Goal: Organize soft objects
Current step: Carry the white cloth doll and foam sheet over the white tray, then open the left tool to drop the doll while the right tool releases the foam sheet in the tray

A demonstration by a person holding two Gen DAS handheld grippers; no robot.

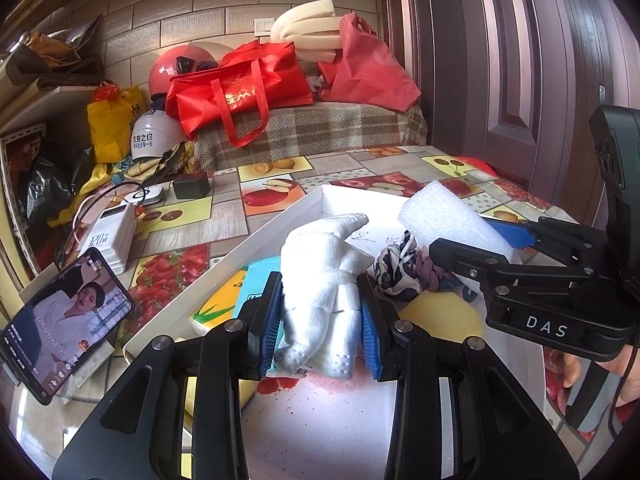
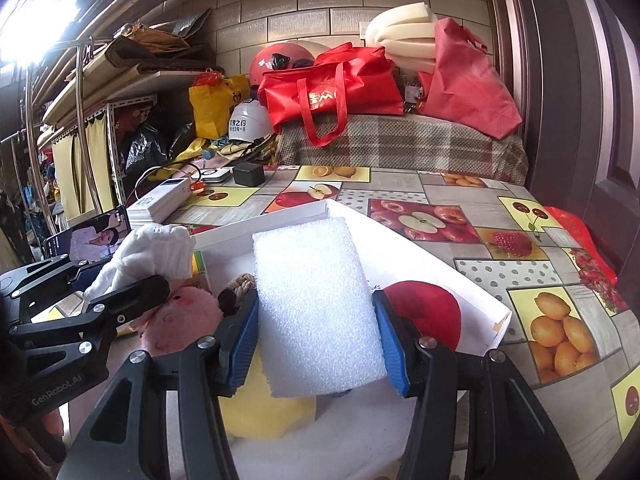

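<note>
left gripper (image 1: pixel 320 320): clamps white knit cloth (image 1: pixel 320 272), bundled | right gripper (image 2: pixel 316 336): clamps white foam block (image 2: pixel 316 304), pebbled

Bright daylight, upper-left glare, fisheye-warped edges

White knitted cotton glove (image 1: pixel 320 280), ribbed and matt. Foam block (image 2: pixel 316 308) looks grainy, faintly shiny. Tablecloth (image 2: pixel 460 200) is glossy printed vinyl. Tray (image 2: pixel 440 276) is smooth white cardboard. Pink plush toy (image 2: pixel 180 320), fuzzy.
</note>
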